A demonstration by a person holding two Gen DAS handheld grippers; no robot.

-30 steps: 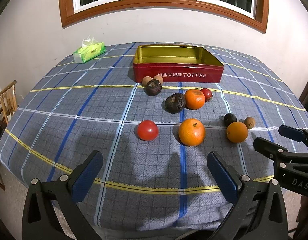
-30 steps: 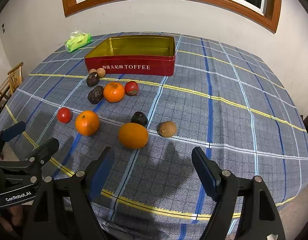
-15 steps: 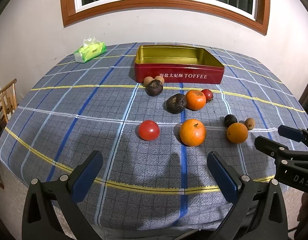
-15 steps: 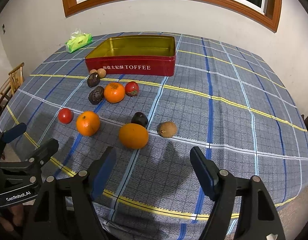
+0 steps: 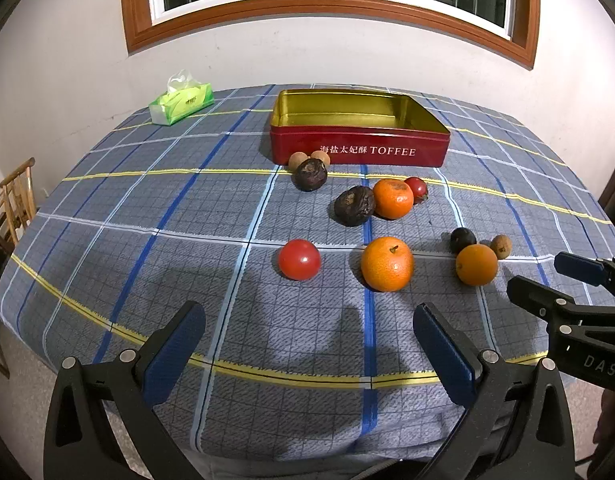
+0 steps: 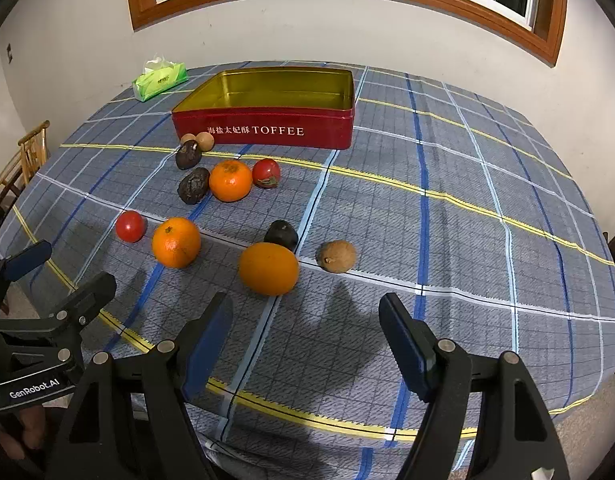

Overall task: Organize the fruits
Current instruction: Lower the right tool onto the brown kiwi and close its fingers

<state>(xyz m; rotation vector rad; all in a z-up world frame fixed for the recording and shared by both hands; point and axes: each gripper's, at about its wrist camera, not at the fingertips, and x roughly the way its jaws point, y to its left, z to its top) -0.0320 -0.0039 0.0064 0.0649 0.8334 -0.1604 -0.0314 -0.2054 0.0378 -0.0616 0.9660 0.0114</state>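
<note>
The table (image 5: 107, 240), under a blue checked cloth, carries everything, and nothing has gone into the red toffee tin (image 6: 267, 132) at its far side: its gold inside is bare, so the sorting looks to be at its very start. The fruit lies loose on the cloth between the tin and the near edge: three oranges, the nearest (image 6: 268, 268) just ahead of the right tool (image 6: 305, 334), two tomatoes, three dark wrinkled fruits and three small brown ones, two of those touching the tin's front wall. Both tools hang over the near edge with jaws apart and nothing between them; the left tool (image 5: 309, 346) faces the middle orange (image 5: 387, 264) and a tomato (image 5: 299, 259). The next move probably calls for reaching forward to straddle the nearest orange, closing gently, then carrying it to the tin. Readable writing: "TOFFEE" after Chinese characters on the tin, "GenRobot.AI" on the left tool, "DAS" on the right.
</note>
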